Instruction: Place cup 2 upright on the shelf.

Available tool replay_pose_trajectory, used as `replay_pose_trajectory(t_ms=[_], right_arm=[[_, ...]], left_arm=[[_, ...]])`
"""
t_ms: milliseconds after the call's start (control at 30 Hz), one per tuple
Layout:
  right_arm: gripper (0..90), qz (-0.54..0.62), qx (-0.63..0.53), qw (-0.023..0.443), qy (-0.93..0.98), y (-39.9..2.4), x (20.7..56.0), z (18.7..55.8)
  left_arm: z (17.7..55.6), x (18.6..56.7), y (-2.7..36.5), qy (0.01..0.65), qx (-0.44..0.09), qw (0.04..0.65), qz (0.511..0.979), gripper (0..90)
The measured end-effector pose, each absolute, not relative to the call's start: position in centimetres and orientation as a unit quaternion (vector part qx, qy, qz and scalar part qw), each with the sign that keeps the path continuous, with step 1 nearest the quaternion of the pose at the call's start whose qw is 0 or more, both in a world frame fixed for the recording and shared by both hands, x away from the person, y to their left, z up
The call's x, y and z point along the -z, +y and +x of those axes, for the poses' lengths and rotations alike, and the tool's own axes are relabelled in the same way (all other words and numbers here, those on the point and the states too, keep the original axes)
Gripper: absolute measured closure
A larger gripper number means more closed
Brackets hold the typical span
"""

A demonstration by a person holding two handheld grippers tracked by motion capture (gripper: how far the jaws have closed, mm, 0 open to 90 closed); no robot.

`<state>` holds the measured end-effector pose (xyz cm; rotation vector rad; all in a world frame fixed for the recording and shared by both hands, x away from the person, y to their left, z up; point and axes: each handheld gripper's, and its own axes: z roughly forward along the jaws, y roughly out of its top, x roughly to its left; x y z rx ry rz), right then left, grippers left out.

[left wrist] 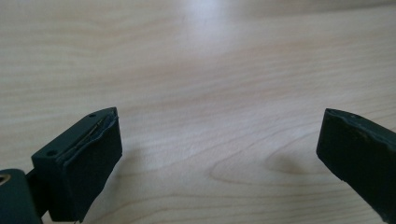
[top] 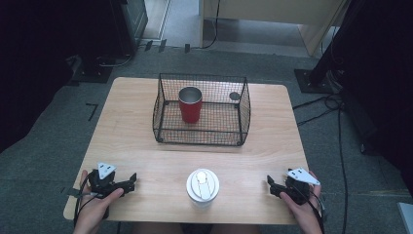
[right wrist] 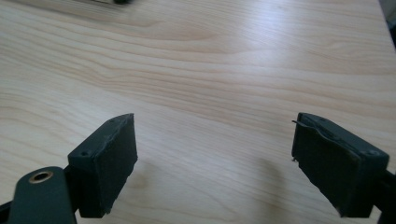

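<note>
At the near edge of the wooden table [top: 131, 141], high view: one white lidded tumbler [top: 202, 187], upright, standing midway between the left gripper [top: 130, 181] and the right gripper [top: 271, 185], well apart from each; both grippers rest low by the table edge in the person's hands, neither touching anything. Farther back, a black wire basket [top: 160, 105] holds a red cup [top: 190, 105], upright, with a small dark round item, too small to identify, in the basket's far right corner. The tumbler is judged rigid and smooth-walled, probably insulated metal, so moderately heavy and apt to slip; the lid, with its raised flap, looks like a poor purchase, and the best hold is likely across the body just under the lid, jaws level. Left gripper view: the two black pads [left wrist: 88, 168] stand wide apart over bare wood, nothing between them. Right gripper view: pads [right wrist: 109, 163] likewise spread, empty, table grain beneath; a dark sliver at the top edge, perhaps the basket's base, is blurred.
</note>
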<state>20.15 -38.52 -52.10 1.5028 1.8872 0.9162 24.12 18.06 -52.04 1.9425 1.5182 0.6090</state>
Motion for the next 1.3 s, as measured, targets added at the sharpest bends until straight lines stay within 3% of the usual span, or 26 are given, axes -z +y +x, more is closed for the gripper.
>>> replay_pose_trajectory(t_ms=[1300], right_arm=[[14.3,0.414,-0.455,0.181,0.767,-27.4,47.5,15.6]], left_arm=[[25.0,52.1,17.4,0.584,-0.24,0.285,0.721,0.0]])
